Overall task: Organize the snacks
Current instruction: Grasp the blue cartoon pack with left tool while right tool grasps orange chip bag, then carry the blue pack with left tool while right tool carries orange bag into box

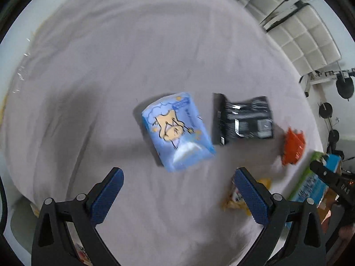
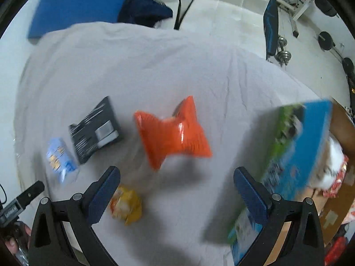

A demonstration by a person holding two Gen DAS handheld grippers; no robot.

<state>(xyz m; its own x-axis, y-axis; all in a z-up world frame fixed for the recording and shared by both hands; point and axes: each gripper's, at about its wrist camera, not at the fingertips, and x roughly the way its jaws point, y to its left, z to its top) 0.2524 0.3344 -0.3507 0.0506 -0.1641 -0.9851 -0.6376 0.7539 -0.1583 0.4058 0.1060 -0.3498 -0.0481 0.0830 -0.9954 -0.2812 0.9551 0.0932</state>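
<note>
Above the sheet point(image 2: 155, 66), both grippers, left point(image 1: 178, 196) and right point(image 2: 176, 194), hover spread and empty; next, the right should close on the orange packet point(image 2: 173, 135) at its 12 o'clock.

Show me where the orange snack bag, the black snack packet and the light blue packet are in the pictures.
orange snack bag point(image 2: 172, 136): right wrist view, middle of its front face.
black snack packet point(image 1: 243, 119): left wrist view, centre of the dark wrapper.
light blue packet point(image 1: 176, 130): left wrist view, on the cartoon print.
</note>
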